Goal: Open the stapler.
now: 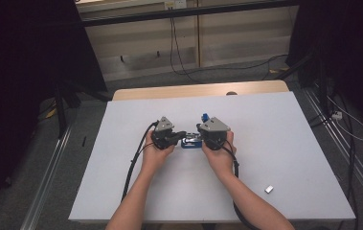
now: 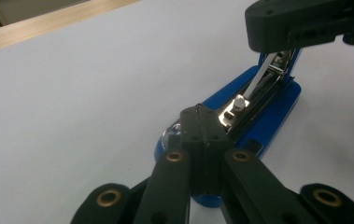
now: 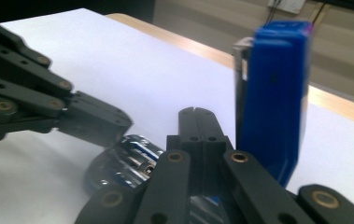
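The left claw [image 2: 205, 123] has its two black jaws pressed together, with no gap visible between the tips. In the left claw's own view the tips sit over the near, rounded end of a blue stapler [image 2: 268, 109], just beside the bright metal staple channel [image 2: 258, 88]; whether the tips pinch any part of the stapler cannot be told.

The right claw [image 3: 195, 119] is likewise pressed together, tip against tip. In its own view the blue stapler lid [image 3: 272, 93] stands upright at centre right of the frame, just beside the jaws, swung open from the base. The metal channel [image 3: 128, 158] lies low at lower left of centre, beneath the tip of the left claw [image 3: 100, 123], which enters from the left edge.

In the high view both claws meet at the centre of the frame. The left claw [image 1: 178, 135] and the right claw [image 1: 199, 136] point toward each other, with the stapler base [image 1: 189, 142] lying flat between them on the white tabletop [image 1: 275, 143]. The raised lid [image 1: 205, 116] shows as a small blue part above the right claw. A hand [image 1: 156, 155] holds the left claw; a second hand [image 1: 221, 155] holds the right.

A small metallic object [image 1: 268, 189] lies well apart, at lower right of the tabletop.
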Tool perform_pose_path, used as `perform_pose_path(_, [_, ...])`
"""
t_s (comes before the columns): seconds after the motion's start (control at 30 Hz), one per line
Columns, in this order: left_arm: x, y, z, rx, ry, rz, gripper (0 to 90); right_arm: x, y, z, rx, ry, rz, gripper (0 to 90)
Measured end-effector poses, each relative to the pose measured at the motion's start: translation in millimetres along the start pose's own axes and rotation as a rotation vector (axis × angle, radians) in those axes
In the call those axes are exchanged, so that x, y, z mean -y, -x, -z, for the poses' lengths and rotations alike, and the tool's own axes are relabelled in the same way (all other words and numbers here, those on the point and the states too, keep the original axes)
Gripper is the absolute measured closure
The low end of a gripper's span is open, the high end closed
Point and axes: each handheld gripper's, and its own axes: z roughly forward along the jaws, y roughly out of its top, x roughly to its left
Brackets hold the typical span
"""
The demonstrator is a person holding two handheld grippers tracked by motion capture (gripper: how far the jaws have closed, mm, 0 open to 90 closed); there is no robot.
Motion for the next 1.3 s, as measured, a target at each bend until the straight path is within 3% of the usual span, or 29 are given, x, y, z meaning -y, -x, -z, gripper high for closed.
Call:
perform_pose_path(0.1, [0.1, -0.3, 0.2, 0.003, -0.001, 0.006, 90.0, -0.8, 3.1, 1.2, -0.003, 0.002, -0.007, 90.0])
perform_pose_path(0.23, [-1.8, 2.1, 0.5, -0.016, -0.016, -0.028, 90.0, -1.2, 6.7, 4.0, 0.030, -0.007, 0.042, 90.0])
perform_pose_path(0.4, [-1.1, 0.4, 1.0, -0.012, -0.014, -0.017, 90.0, 1.4, 12.4, 7.5, 0.047, -0.015, 0.074, 90.0])
perform_pose_path(0.57, [-1.9, 2.7, 0.7, -0.016, -0.020, -0.017, 90.0, 1.9, 14.7, 9.0, 0.041, -0.021, 0.073, 90.0])
perform_pose_path(0.67, [-1.8, 2.9, 0.7, -0.018, -0.020, -0.018, 90.0, 3.4, 15.6, 10.1, 0.052, -0.026, 0.102, 90.0])
perform_pose_path(0.9, [-2.0, 1.7, 1.3, -0.020, -0.025, -0.019, 90.0, 18.4, 36.1, 13.3, 0.074, -0.077, 0.062, 90.0])
perform_pose_path(1.03, [-1.5, 0.9, 1.1, -0.007, -0.021, 0.002, 90.0, 33.7, 53.7, 15.3, 0.080, -0.102, -0.009, 90.0])
perform_pose_path(1.13, [-1.2, -0.2, 1.2, -0.004, -0.019, 0.006, 90.0, 38.4, 62.9, 18.4, 0.068, -0.079, -0.061, 90.0])
perform_pose_path(1.3, [-0.5, -1.0, 1.2, 0.002, -0.013, 0.018, 90.0, 37.0, 67.4, 18.5, 0.055, -0.096, -0.040, 90.0])
